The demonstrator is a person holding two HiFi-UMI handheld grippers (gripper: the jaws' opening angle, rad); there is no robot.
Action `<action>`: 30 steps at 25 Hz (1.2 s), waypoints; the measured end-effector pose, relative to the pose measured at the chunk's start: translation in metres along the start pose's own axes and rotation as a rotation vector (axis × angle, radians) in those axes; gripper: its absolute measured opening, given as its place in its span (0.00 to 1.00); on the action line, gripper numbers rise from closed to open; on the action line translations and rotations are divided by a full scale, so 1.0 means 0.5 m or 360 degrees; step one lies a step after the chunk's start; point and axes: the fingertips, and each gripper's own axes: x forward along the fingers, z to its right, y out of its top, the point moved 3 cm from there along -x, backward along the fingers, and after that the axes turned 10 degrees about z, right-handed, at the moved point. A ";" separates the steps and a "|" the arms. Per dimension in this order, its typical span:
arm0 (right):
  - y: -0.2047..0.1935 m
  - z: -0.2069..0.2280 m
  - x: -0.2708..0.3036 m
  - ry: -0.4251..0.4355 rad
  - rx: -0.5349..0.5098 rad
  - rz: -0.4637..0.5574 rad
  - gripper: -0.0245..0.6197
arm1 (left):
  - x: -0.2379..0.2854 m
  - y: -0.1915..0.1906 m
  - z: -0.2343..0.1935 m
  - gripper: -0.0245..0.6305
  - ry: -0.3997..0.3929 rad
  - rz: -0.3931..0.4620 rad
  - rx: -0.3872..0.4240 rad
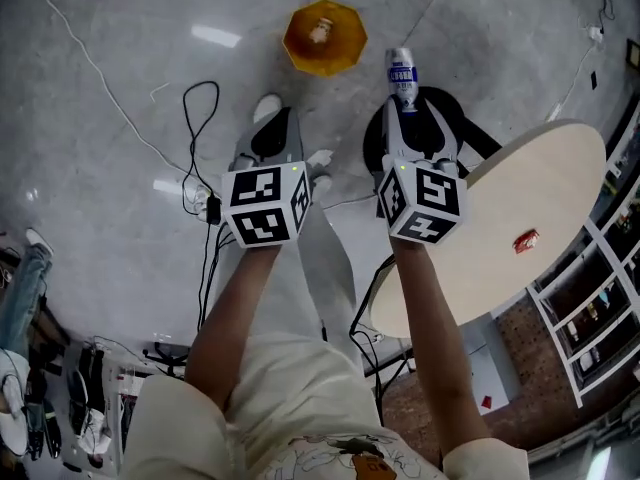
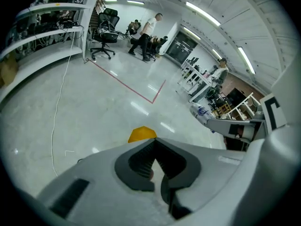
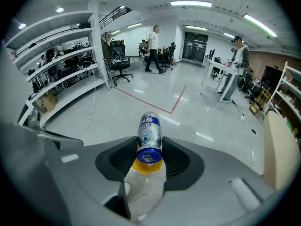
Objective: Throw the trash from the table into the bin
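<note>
1. Head view: the left claw (image 1: pixel 268 113) points down at the grey floor (image 1: pixel 120 148), and its jaws are closed with nothing between them. The right claw (image 1: pixel 404 103) holds a bottle (image 1: pixel 402 76) with a blue-and-white label, and the bottle sticks out past the claw's tips. The orange bin (image 1: pixel 324 36) stands on the floor just left of the bottle and apart from it. The round counter (image 1: pixel 545 183) is on the right, with a small red item (image 1: pixel 525 239) lying on it.
2. Left gripper view: the left claw (image 2: pixel 155 142) has its jaws pressed together. The bin (image 2: pixel 142 133) shows just beyond its tips, and the bottle (image 2: pixel 203 111) is off to the right.
3. Right gripper view: the right claw (image 3: pixel 150 150) clamps the bottle (image 3: pixel 150 135) between its pads at a middling width. The bottle's labelled end points away, over the floor (image 3: pixel 141 107).
</note>
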 end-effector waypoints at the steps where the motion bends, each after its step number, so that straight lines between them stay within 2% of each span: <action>1: -0.002 -0.007 0.021 0.0019 0.0006 -0.0018 0.30 | 0.010 0.000 -0.005 0.05 0.0010 0.0003 -0.0025; 7: -0.064 -0.034 0.154 0.0145 0.0034 -0.0161 0.30 | 0.103 -0.025 -0.045 0.05 0.0062 -0.0029 -0.0143; 11: -0.132 -0.032 0.219 0.0162 0.0057 -0.0236 0.30 | 0.168 -0.060 -0.066 0.05 0.0032 -0.0086 -0.0085; 23: -0.313 -0.040 0.411 0.0314 0.0013 -0.0473 0.30 | 0.378 -0.141 -0.156 0.05 0.0079 -0.0177 -0.0041; 27: -0.390 -0.041 0.455 0.0390 -0.0035 -0.0555 0.30 | 0.401 -0.182 -0.176 0.05 0.0113 -0.0217 -0.0061; 30: -0.439 -0.030 0.493 0.0387 -0.0049 -0.0614 0.30 | 0.417 -0.191 -0.189 0.05 0.0098 -0.0225 -0.0024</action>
